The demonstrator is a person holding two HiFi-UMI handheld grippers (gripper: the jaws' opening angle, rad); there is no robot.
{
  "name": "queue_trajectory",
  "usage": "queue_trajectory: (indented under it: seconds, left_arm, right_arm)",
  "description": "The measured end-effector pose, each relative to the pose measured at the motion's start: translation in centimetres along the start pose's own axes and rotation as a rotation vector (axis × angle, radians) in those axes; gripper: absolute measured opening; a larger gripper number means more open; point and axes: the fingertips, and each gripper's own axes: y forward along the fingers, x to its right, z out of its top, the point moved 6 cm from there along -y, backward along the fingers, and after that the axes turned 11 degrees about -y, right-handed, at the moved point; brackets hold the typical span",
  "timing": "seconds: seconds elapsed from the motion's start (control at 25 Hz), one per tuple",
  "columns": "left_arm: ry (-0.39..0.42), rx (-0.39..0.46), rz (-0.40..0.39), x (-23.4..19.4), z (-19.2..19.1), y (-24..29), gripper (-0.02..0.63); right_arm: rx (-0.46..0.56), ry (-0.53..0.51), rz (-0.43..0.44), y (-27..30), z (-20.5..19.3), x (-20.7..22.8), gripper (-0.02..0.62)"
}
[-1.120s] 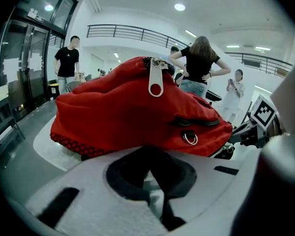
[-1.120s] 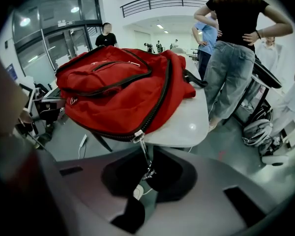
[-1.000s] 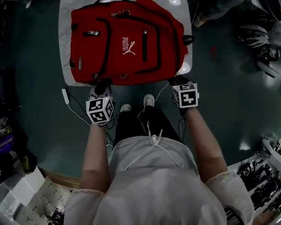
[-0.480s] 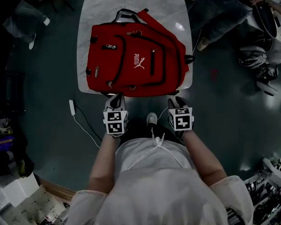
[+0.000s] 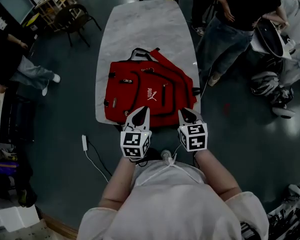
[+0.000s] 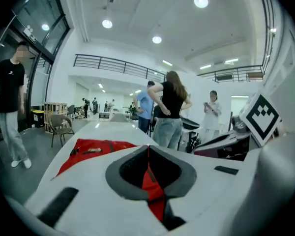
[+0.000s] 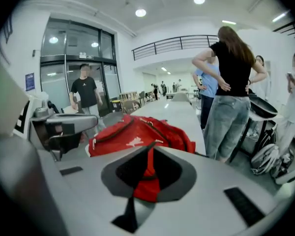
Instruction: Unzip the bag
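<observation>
- Red backpack (image 5: 150,91) lies flat mid-frame, at the lower end of the desk (image 5: 140,29).
- Left gripper (image 5: 142,111) hovers at its lower edge, jaws pressed together, empty.
- Right gripper (image 5: 184,113) alongside, jaws closing, nothing between them.

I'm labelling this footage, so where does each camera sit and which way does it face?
Head view: on the person's head, steeply down on the red backpack on the table; forearms, left gripper, right gripper show.
Left gripper view: on that gripper, along its shut jaws over the backpack.
Right gripper view: on that gripper, along its empty, closing jaws toward the backpack.
Shared: all show the backpack.
</observation>
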Motion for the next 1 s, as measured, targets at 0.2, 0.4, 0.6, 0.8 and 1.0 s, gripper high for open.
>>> queue_trajectory:
  seconds: [0.2, 0.4, 0.6, 0.8, 1.0]
  left_arm:
    - [0.048, 0.16, -0.094, 3.2, 7.6, -0.1, 0.021]
    - [0.118, 0.285, -0.157, 6.0, 13.1, -1.9, 0.021]
    - [0.144, 0.292, -0.193, 6.9, 15.1, -2.7, 0.021]
    - [0.152, 0.275, -0.212, 7.2, 14.8, -2.6, 0.021]
    - [0.136, 0.307, -0.198, 7.0, 15.1, -3.1, 0.02]
  right_arm:
    - [0.214, -0.05, -0.052, -2.9, 6.9, 1.2, 0.043]
    - [0.354, -0.063, -0.06, -6.0, 11.4, 1.5, 0.035]
    - [0.401, -0.108, -0.071, -7.2, 13.5, 1.1, 0.031]
    - [0.423, -0.12, -0.074, -7.3, 13.7, 0.3, 0.028]
    - [0.427, -0.135, -0.081, -7.5, 14.1, 0.0, 0.028]
